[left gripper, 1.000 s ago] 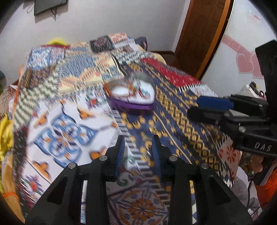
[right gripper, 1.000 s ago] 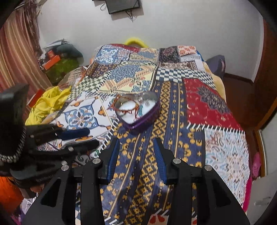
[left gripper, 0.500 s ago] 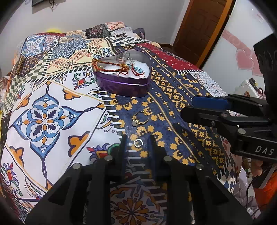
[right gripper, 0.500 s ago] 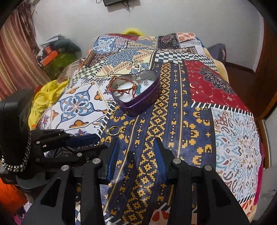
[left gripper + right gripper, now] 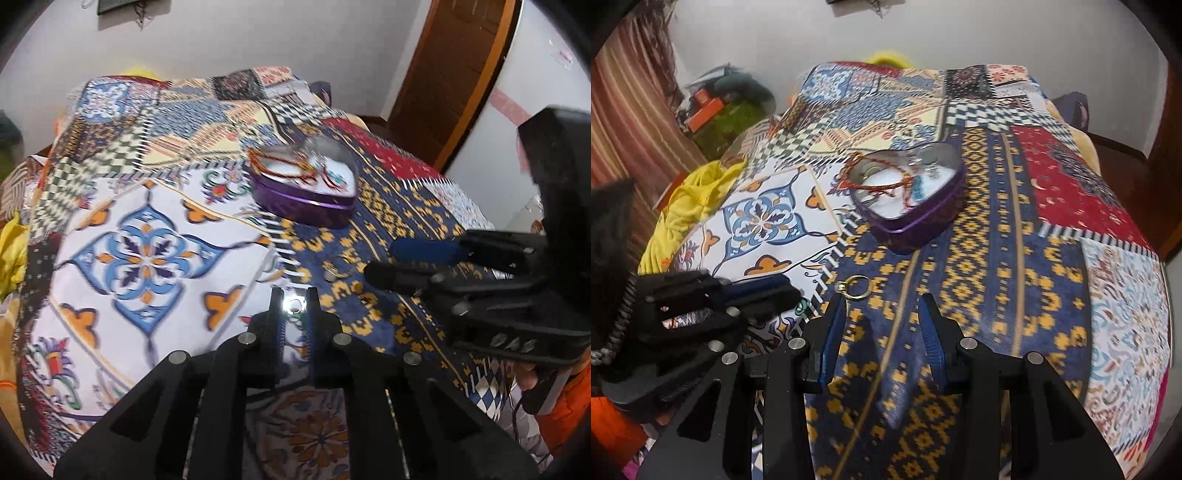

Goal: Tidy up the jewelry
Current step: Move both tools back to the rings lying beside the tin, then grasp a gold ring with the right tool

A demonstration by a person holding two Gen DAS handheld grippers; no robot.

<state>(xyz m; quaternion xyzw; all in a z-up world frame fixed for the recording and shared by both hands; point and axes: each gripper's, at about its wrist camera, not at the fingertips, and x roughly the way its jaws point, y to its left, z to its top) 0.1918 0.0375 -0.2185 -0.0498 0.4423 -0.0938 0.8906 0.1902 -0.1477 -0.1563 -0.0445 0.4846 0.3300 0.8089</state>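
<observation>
now your left gripper is clenched on a small silver ring, lifted off the patterned bedspread; half a second ago that ring lay flat between the fingers. your right gripper stands released, its jaws apart over the blue-and-gold band. a gold ring lies just beyond its left fingertip. the purple heart tin, with bracelets inside, sits farther back, well apart from both tools, with bare cloth between. to the right, the bedspread runs wide to its far edge.

tin: glossy purple metal | bedspread: matt cloth | ring: shiny gold metal
</observation>
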